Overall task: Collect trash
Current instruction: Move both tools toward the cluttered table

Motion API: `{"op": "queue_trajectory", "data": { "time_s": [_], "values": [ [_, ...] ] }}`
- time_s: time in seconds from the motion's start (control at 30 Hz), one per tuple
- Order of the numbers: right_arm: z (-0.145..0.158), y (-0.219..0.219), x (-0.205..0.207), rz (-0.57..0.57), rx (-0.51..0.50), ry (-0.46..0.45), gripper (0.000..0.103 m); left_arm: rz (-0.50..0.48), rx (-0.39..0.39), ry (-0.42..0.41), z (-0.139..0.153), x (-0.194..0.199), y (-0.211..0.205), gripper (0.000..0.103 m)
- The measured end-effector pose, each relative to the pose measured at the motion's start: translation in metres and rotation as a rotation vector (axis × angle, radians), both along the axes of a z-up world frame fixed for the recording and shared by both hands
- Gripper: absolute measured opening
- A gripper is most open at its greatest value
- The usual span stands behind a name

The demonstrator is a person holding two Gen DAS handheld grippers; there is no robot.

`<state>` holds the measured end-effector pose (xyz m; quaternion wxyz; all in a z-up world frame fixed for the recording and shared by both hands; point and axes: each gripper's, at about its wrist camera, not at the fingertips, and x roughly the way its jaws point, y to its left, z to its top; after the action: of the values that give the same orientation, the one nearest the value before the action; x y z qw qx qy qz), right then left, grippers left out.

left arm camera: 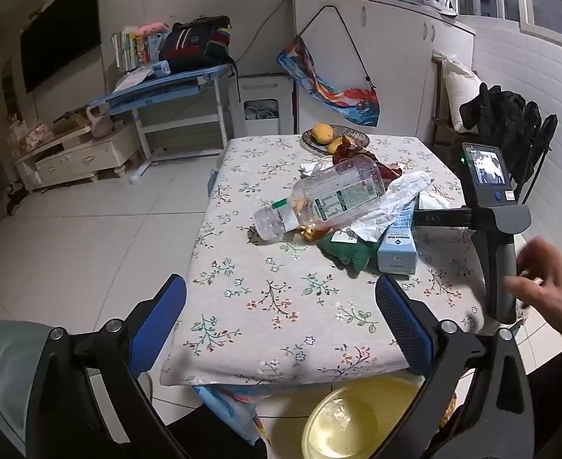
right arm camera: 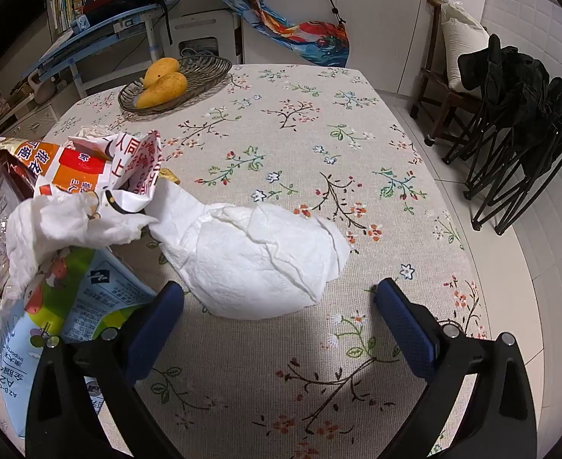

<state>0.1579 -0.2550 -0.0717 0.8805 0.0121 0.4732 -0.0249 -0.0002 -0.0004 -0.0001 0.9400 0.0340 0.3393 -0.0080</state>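
A pile of trash lies on the flowered tablecloth: a clear plastic bottle on its side, crumpled white paper, a green wrapper and a light blue carton. My left gripper is open and empty above the table's near edge. In the right wrist view, a crumpled white tissue lies just ahead of my open, empty right gripper. A printed snack bag, another tissue and the blue carton lie to its left. The right gripper's body rests on the table.
A yellow bin stands on the floor below the table's near edge. A wire basket with mangoes sits at the far side. Folded black chairs stand right of the table. A blue desk stands at the back left.
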Motion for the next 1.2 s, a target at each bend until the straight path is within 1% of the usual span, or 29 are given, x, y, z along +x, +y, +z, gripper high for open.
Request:
{"op": "queue_trajectory", "data": {
  "time_s": [0.23,0.33,0.43,0.5,0.53,0.6,0.67,0.73,0.8,0.83,0.93,0.97,1.03,1.1,1.2],
  "values": [
    [0.000,-0.001,0.000,0.000,-0.003,0.001,0.096,0.012,0.002,-0.006,0.001,-0.008,0.000,0.096],
    [0.000,0.001,-0.001,-0.005,0.005,0.000,0.096,0.002,-0.008,0.015,-0.007,0.002,-0.006,0.096],
    [0.002,-0.003,0.001,0.034,-0.009,0.044,0.096,0.005,-0.018,0.014,-0.004,0.002,-0.008,0.096],
    [0.004,-0.015,-0.001,-0.024,-0.044,0.054,0.096,0.002,-0.027,0.024,-0.003,0.005,-0.002,0.096],
    [0.007,-0.025,-0.004,-0.080,-0.069,0.071,0.096,0.001,-0.026,0.022,-0.003,0.004,-0.003,0.096],
    [0.008,-0.039,-0.012,-0.139,-0.077,0.084,0.096,0.001,-0.025,0.017,-0.002,0.000,-0.002,0.096],
    [0.019,-0.051,-0.024,-0.188,-0.060,0.065,0.096,0.002,-0.033,0.013,0.001,-0.005,-0.001,0.096],
    [0.031,-0.055,-0.038,-0.201,-0.030,0.029,0.096,0.006,-0.031,0.005,0.003,-0.010,0.001,0.096],
    [0.052,-0.053,-0.062,-0.177,0.025,-0.059,0.096,0.009,-0.022,-0.010,0.008,-0.017,0.002,0.096],
    [0.065,-0.049,-0.078,-0.144,0.066,-0.121,0.096,0.010,-0.019,-0.018,0.011,-0.021,0.003,0.096],
    [0.087,-0.036,-0.113,-0.034,0.178,-0.263,0.096,0.017,-0.008,-0.037,0.017,-0.034,0.007,0.096],
    [0.098,-0.029,-0.127,0.009,0.204,-0.331,0.096,0.019,-0.004,-0.042,0.019,-0.037,0.008,0.096],
    [0.116,-0.013,-0.155,0.081,0.224,-0.440,0.096,0.026,0.008,-0.056,0.024,-0.046,0.012,0.096],
    [0.124,-0.002,-0.179,0.116,0.221,-0.510,0.096,0.034,0.019,-0.072,0.028,-0.055,0.016,0.096],
    [0.130,0.013,-0.201,0.158,0.207,-0.539,0.096,0.049,0.032,-0.092,0.031,-0.066,0.021,0.096]
  ]
}}
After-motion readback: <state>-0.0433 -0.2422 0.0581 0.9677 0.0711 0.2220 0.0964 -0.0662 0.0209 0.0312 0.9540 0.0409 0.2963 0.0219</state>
